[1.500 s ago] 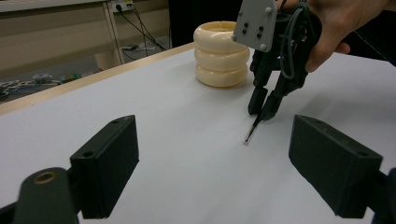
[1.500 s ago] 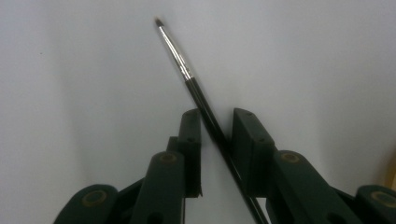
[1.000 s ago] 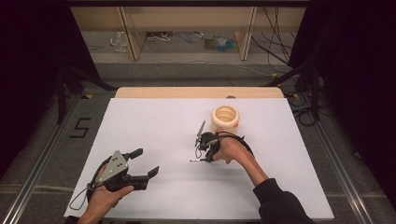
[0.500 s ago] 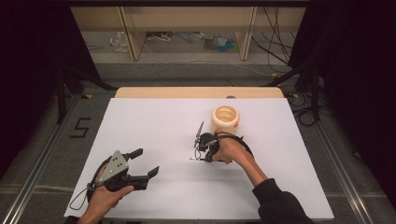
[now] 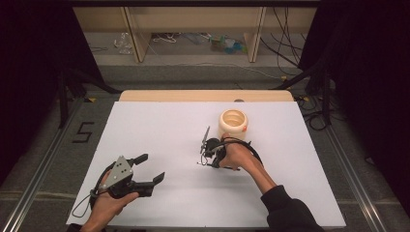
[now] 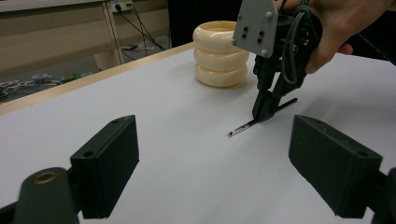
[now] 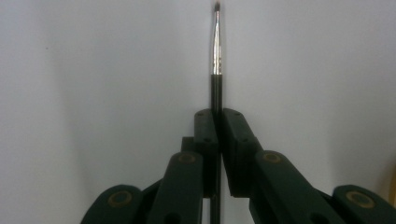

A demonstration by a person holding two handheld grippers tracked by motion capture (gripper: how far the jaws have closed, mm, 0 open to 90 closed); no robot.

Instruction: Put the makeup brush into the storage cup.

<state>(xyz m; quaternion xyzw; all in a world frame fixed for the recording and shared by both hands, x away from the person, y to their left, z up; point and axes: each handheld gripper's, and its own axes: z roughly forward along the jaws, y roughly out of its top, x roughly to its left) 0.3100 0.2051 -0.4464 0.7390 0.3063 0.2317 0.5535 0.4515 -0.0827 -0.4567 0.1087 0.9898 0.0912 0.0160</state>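
1. The white table is being worked; a cream ringed holder is standing near the far edge.
2. The left gripper is being held idle, jaws wide, nothing between.
3. The right gripper is being pinched shut on a thin brush lying on the table (grasp done; lifting and, likely, dropping into the holder left).
4. The brush's rear end is being hidden by the jaws.

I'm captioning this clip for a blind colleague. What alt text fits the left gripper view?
The right gripper, held in a hand, pinches a thin black brush lying on the white table, beside a cream ribbed holder. In the foreground, the left gripper stands with its jaws wide open.
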